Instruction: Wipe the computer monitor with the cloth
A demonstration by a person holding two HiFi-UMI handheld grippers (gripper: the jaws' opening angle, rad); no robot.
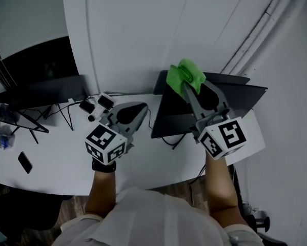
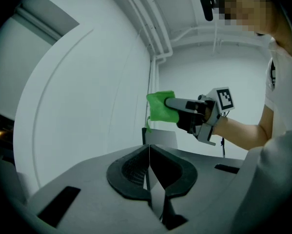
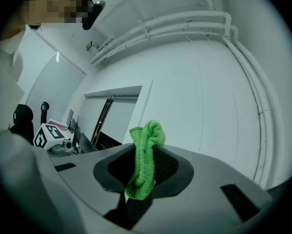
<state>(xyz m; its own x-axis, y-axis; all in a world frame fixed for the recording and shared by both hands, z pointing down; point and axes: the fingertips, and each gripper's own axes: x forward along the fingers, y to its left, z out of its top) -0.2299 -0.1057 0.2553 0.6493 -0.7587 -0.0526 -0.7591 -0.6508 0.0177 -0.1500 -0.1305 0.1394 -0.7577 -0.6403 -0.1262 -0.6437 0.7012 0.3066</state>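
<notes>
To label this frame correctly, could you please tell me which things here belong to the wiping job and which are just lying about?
In the job: green cloth; right gripper, shut on it; monitor nearest it.
Lying about: phone; second monitor at left; cables; left gripper, shut and empty.

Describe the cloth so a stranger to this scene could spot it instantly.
Start at the white desk and go to the dark monitor at its right end. By that monitor's upper edge, the right gripper is shut on the cloth. It is the only bright green thing here, a bunched, fuzzy wad among grey, black and white.
</notes>
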